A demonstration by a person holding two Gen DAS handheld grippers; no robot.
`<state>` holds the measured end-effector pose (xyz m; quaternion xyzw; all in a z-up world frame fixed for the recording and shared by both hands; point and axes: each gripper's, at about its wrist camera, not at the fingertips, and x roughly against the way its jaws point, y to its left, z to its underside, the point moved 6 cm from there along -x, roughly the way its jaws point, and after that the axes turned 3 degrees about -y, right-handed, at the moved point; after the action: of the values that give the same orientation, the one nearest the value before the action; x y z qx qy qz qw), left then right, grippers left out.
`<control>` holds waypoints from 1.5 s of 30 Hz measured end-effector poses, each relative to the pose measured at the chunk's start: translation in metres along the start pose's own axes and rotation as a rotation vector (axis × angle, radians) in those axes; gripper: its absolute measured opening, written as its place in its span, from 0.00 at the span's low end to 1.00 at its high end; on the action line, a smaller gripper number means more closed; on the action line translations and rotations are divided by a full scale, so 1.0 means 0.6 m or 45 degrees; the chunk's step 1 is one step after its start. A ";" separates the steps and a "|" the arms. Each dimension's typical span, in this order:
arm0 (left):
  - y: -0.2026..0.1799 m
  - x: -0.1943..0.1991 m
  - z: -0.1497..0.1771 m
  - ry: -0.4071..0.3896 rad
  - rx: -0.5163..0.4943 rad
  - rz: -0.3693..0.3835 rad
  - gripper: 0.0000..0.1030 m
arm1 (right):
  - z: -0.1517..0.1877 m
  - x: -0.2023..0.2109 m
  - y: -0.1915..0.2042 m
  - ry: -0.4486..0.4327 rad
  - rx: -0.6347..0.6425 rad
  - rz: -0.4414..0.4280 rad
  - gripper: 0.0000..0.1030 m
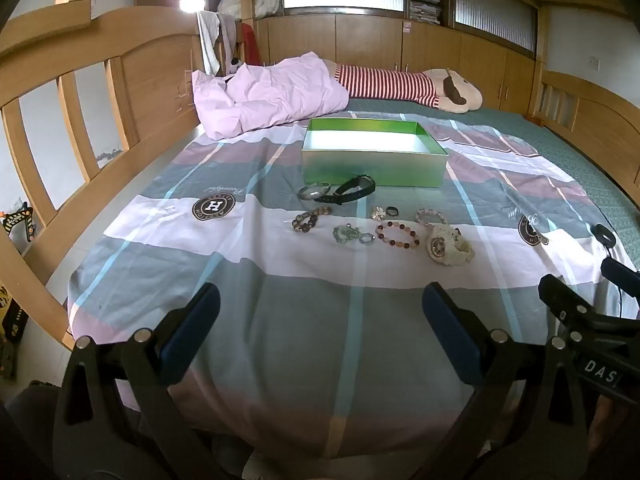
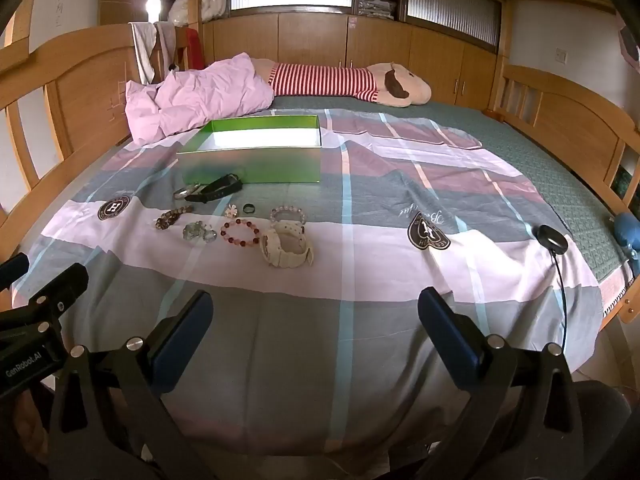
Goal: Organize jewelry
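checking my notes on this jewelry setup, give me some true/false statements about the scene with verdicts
1. The green box is empty. True.
2. The white watch lies inside the box. False: it lies on the bedsheet, nearer the grippers than the box.
3. The left gripper holds a bracelet. False: it is open and empty.
4. The black watch lies just in front of the box. True.
5. The right gripper is open. True.
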<state>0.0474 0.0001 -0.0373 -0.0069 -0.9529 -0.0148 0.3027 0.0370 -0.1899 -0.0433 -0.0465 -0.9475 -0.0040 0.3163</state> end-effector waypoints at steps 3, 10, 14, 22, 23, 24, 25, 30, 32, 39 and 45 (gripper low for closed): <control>0.000 0.000 0.000 -0.004 -0.002 -0.004 0.97 | 0.001 -0.001 0.000 0.001 0.001 0.001 0.98; 0.000 0.000 0.000 -0.003 -0.006 -0.002 0.97 | 0.001 -0.002 0.001 0.002 0.002 -0.001 0.98; 0.000 0.000 0.000 -0.002 -0.006 -0.002 0.97 | 0.002 -0.002 0.002 0.002 0.003 0.001 0.98; 0.000 0.000 0.000 -0.001 -0.005 -0.001 0.97 | 0.002 -0.003 0.002 0.003 0.002 0.001 0.98; 0.000 0.000 0.000 -0.002 -0.007 -0.002 0.97 | 0.002 -0.003 0.002 0.004 0.002 0.001 0.98; -0.001 0.000 0.000 -0.001 -0.007 0.000 0.97 | 0.002 -0.003 0.002 0.004 0.002 0.000 0.98; 0.000 0.000 0.000 -0.002 -0.007 -0.001 0.97 | 0.002 -0.003 0.002 0.003 0.003 0.001 0.98; 0.000 0.000 0.000 -0.001 -0.008 -0.001 0.97 | 0.002 -0.003 0.003 0.005 0.001 0.000 0.98; 0.000 0.000 0.000 -0.002 -0.008 -0.003 0.97 | 0.002 -0.003 0.003 0.004 0.003 0.001 0.98; 0.000 0.000 0.000 0.000 -0.007 -0.002 0.97 | 0.000 -0.002 0.007 0.005 0.001 0.002 0.98; 0.003 0.001 0.000 0.008 -0.008 0.004 0.97 | -0.007 -0.004 0.003 0.005 -0.011 -0.017 0.98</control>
<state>0.0468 0.0021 -0.0369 -0.0092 -0.9519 -0.0174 0.3057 0.0415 -0.1883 -0.0410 -0.0416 -0.9471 -0.0102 0.3181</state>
